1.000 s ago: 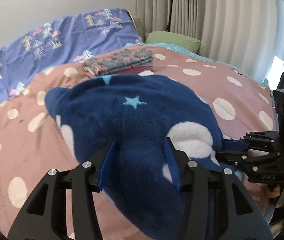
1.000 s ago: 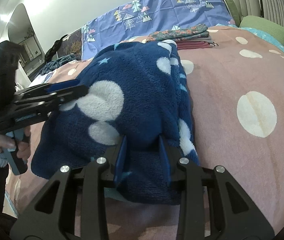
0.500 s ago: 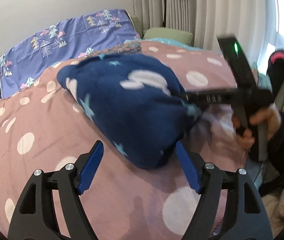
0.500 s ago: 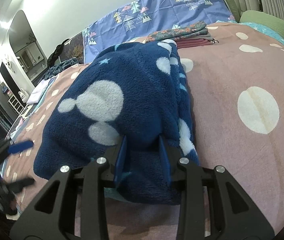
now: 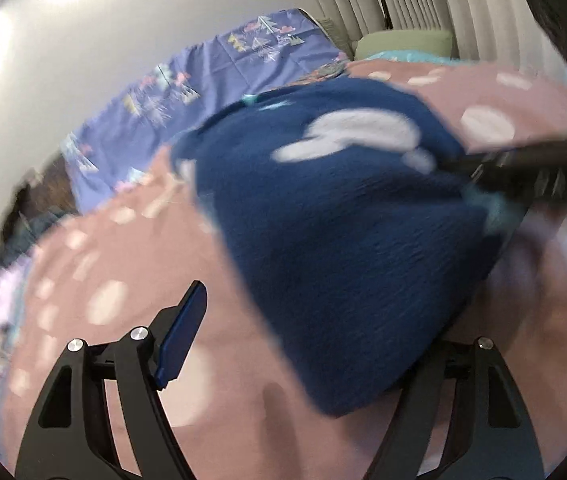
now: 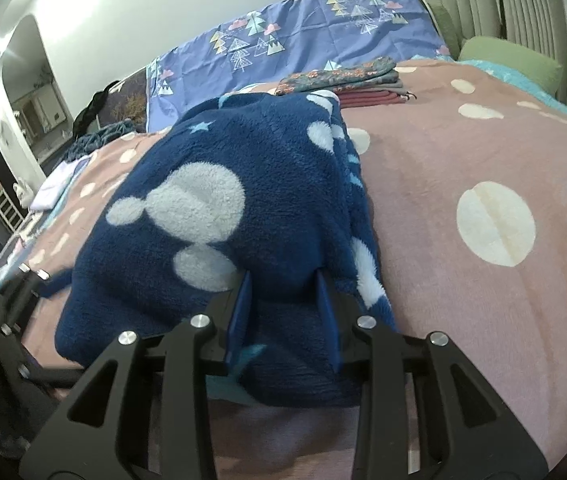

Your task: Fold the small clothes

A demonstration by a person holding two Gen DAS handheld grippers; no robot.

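A navy fleece garment (image 6: 243, 168) with white blobs and pale stars lies folded in a heap on the pink spotted blanket (image 6: 483, 152). My right gripper (image 6: 283, 284) is shut on the garment's near edge, with a fold of fleece pinched between its blue pads. In the blurred left wrist view, the garment (image 5: 343, 220) fills the middle. My left gripper (image 5: 315, 320) stands wide open by its near left corner. Its left finger (image 5: 183, 336) is clear of the cloth, and the fleece hides the right finger. The right gripper (image 5: 531, 168) shows as a dark blur at the garment's right edge.
A stack of folded clothes (image 6: 343, 80) sits at the far end of the bed, in front of a purple sheet (image 6: 283, 40) with tree prints. A green pillow (image 6: 511, 64) lies by the curtains. The bed's left edge and a doorway (image 6: 23, 100) are at the left.
My left gripper has let go of the fleece, opened wide and drawn back and down to the garment's left corner. The right gripper has stayed shut on the near edge.
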